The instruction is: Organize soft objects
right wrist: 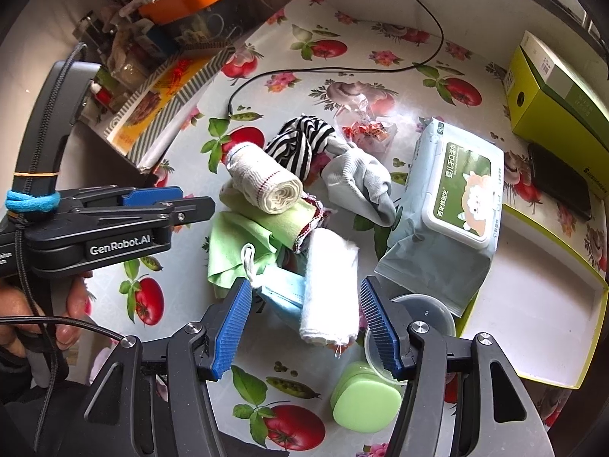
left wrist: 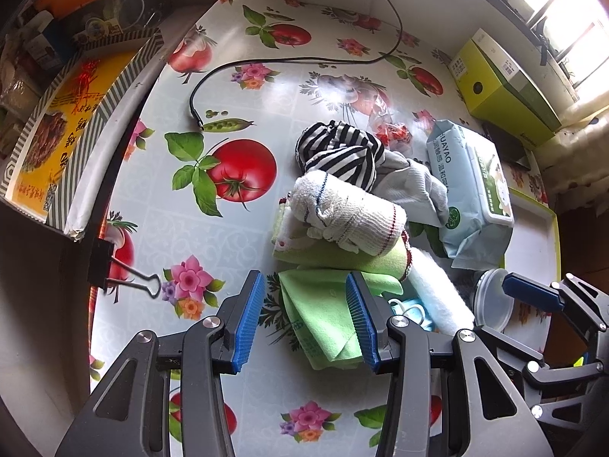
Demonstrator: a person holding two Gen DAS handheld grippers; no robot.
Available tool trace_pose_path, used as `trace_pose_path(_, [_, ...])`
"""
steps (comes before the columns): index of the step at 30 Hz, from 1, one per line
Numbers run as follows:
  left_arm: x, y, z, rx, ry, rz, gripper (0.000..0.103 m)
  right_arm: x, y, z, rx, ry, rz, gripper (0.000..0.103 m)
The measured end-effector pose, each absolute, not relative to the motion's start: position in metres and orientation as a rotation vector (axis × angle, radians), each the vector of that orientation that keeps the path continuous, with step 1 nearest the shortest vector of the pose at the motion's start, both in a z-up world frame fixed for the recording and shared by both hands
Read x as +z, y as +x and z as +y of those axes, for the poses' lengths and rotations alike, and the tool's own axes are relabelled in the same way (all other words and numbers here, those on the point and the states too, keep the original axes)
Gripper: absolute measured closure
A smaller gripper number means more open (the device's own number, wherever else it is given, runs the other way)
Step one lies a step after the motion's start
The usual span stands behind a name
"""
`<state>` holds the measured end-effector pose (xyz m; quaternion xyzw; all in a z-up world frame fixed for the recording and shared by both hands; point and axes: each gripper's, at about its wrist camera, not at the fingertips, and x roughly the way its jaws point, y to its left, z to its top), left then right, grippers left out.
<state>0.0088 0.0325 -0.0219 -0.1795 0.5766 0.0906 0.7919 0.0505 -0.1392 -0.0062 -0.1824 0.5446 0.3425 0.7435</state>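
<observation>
A worktop (left wrist: 236, 87) under a glossy oilcloth printed with tomatoes and flowers fills both views, with bright windows at the upper right. Nearest in the left wrist view, the left claw (left wrist: 304, 320) hangs with its blue pads wide apart, straddling the near corner of a folded green cloth (left wrist: 323, 320) without pressing on it. In the right wrist view the right claw (right wrist: 304, 323) also stands open, its pads on either side of a rolled white towel (right wrist: 329, 289) and a blue face mask (right wrist: 283, 293), touching neither as far as can be seen. Low in that view a green sponge (right wrist: 365, 403) lies against a clear plastic tub (right wrist: 430, 312). Beyond, at mid-frame, the soft pile carries a rolled cream towel (right wrist: 266, 182), a grey sock (right wrist: 357, 186) and a striped garment (right wrist: 300, 141). A pack of wet wipes (right wrist: 449, 205) lies right of the pile, partly on a white tray (right wrist: 533, 316). Farthest, a black cable (right wrist: 342, 68) crosses the worktop and a yellow-green box (right wrist: 552, 91) sits at the upper right.
</observation>
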Motion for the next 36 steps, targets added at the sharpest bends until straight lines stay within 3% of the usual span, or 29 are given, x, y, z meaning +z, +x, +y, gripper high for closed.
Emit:
trace_pose_path(5, [-0.023,0.009,0.038,0.199,-0.407,1.234,0.057,-0.018,0.058,-0.134,0.738,-0.422,1.222,0.054])
trace_pose_path(19, [-0.028,-0.003,0.048,0.214,-0.448,1.222,0.057,-0.029,0.059,-0.123,0.783,-0.488,1.246,0.057])
trace_pose_path(28, [-0.035,-0.014,0.059,0.241,-0.493,1.219,0.057,-0.045,0.019,-0.095,0.935,-0.762,1.176,0.058])
trace_pose_path(30, [-0.036,-0.017,0.062,0.249,-0.504,1.22,0.057,-0.053,0.013,-0.087,0.955,-0.816,1.169,0.062])
trace_pose_path(32, [-0.038,-0.021,0.064,0.253,-0.513,1.226,0.057,-0.061,0.007,-0.087,0.963,-0.852,1.196,0.081])
trace_pose_path(34, [-0.039,-0.024,0.065,0.254,-0.522,1.229,0.057,-0.066,0.008,-0.084,0.96,-0.868,1.198,0.094])
trace_pose_path(36, [-0.04,-0.027,0.065,0.25,-0.53,1.232,0.057,-0.064,0.011,-0.085,0.956,-0.845,1.202,0.096])
